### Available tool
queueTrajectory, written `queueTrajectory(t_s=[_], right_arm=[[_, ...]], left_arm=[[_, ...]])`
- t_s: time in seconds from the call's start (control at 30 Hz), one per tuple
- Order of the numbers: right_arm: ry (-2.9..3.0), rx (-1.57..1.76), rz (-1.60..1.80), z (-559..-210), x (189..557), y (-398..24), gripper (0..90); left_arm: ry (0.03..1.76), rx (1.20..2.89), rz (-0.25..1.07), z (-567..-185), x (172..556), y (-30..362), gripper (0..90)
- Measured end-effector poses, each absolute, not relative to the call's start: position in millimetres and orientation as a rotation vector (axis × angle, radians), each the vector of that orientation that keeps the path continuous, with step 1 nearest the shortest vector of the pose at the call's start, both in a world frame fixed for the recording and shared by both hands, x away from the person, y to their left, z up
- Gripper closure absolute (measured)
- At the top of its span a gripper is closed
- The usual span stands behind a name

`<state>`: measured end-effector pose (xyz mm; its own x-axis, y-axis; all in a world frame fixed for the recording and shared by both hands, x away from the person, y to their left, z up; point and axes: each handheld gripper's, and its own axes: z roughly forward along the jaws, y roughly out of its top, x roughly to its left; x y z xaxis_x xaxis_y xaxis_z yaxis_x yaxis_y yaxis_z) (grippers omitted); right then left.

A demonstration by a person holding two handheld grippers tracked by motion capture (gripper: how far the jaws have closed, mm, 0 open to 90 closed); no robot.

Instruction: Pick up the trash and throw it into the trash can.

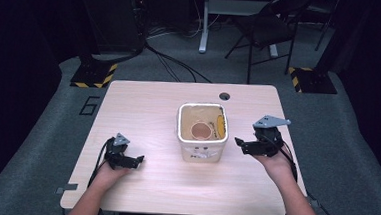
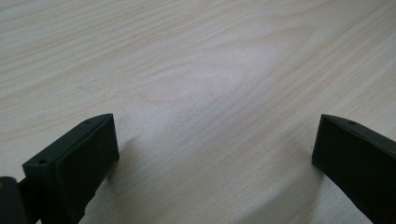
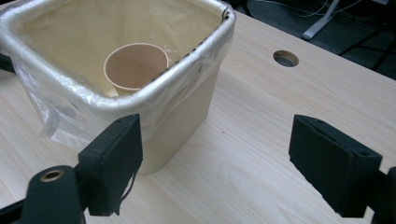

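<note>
A: Where's your right gripper (image 1: 240, 143) now?

B: At about three o'clock from the bin (image 1: 202, 132), just beside its wall, jaws spread with nothing between them. In the right gripper view one pad sits in front of the bin's corner, not pressing on it.

A: And the bin?

B: Mid-table (image 1: 148, 105), upright, lined with a clear plastic bag (image 3: 56, 105). A paper cup (image 3: 135, 65) stands inside.

A: Your left gripper (image 1: 136, 160)?

B: At eight o'clock from the bin, well apart, resting low over bare wood, released and empty
</note>
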<state>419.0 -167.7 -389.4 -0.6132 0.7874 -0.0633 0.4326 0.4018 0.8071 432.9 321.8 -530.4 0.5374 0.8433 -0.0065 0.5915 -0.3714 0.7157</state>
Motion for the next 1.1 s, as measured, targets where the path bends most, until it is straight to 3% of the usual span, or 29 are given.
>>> queueTrajectory(t_s=[1.1], right_arm=[[2.246,1.186,1.029,-479,401,-185,17.5]], left_arm=[[1.155,2.1,0.478,-530,433,322,0.2]])
